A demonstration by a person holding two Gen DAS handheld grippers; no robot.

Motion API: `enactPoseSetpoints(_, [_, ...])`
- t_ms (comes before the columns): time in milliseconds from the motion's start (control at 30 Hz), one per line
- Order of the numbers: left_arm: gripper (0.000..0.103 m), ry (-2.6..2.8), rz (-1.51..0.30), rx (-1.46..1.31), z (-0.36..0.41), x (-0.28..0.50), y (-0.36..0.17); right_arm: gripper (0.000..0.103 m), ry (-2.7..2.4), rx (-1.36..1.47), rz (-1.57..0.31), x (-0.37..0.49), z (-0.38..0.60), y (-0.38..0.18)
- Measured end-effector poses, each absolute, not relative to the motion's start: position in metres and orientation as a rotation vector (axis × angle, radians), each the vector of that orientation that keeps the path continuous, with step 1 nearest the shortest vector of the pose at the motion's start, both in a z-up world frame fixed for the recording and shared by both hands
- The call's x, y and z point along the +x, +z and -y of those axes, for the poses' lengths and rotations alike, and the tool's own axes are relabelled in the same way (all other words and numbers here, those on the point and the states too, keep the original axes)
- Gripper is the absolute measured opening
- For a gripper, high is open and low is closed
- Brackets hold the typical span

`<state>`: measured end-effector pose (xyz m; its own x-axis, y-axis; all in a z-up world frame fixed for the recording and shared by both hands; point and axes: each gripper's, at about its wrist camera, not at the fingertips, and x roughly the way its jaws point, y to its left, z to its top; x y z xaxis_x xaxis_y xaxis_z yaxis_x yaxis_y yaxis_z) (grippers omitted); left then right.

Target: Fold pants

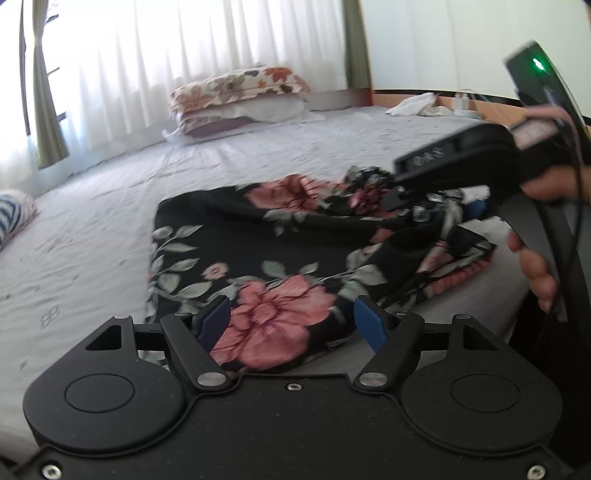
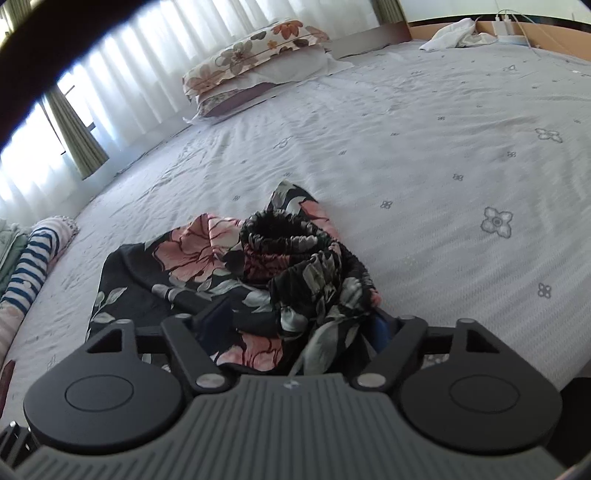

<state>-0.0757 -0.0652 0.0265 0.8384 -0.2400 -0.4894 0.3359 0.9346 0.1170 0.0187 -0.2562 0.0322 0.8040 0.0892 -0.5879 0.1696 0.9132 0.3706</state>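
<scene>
The black floral pants (image 1: 280, 254) lie partly folded on the grey bed sheet (image 1: 92, 236). My left gripper (image 1: 291, 317) is open, its blue pads (image 1: 216, 317) on either side of the near fold, just above the cloth. My right gripper (image 1: 413, 206) shows in the left wrist view at the far right of the pants, held by a hand. In the right wrist view the pants (image 2: 207, 251) bunch up with the gathered waistband (image 2: 280, 232) raised between the fingers of my right gripper (image 2: 295, 325). Cloth covers its pads, so its grip is unclear.
Stacked floral pillows (image 1: 240, 96) lie at the far side by the white curtains (image 1: 166, 55). A striped cloth (image 2: 33, 266) lies at the left edge. A white cloth (image 2: 454, 33) and chargers sit by the wooden headboard (image 2: 546, 40). The bed edge runs at the right.
</scene>
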Motion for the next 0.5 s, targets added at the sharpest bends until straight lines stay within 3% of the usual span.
enactPoseSetpoints(133, [0.073,-0.348,-0.467,0.221,0.082,-0.078,0.024,0.031,-0.104,0.47,-0.631,0.011,0.268,0.035])
enactPoseSetpoints(167, [0.073,-0.357,-0.461,0.225,0.087,-0.077,0.023,0.025,-0.122,0.493,-0.63,0.008,0.273,0.034])
enactPoseSetpoints(267, [0.079,-0.396,-0.436,0.231,0.101,-0.075,0.02,0.022,-0.123,0.574,-0.613,0.001,0.284,0.033])
enactPoseSetpoints(500, [0.081,-0.348,-0.36,0.334,0.136,-0.062,0.017,0.021,-0.08,0.651,-0.592,-0.001,0.288,0.041])
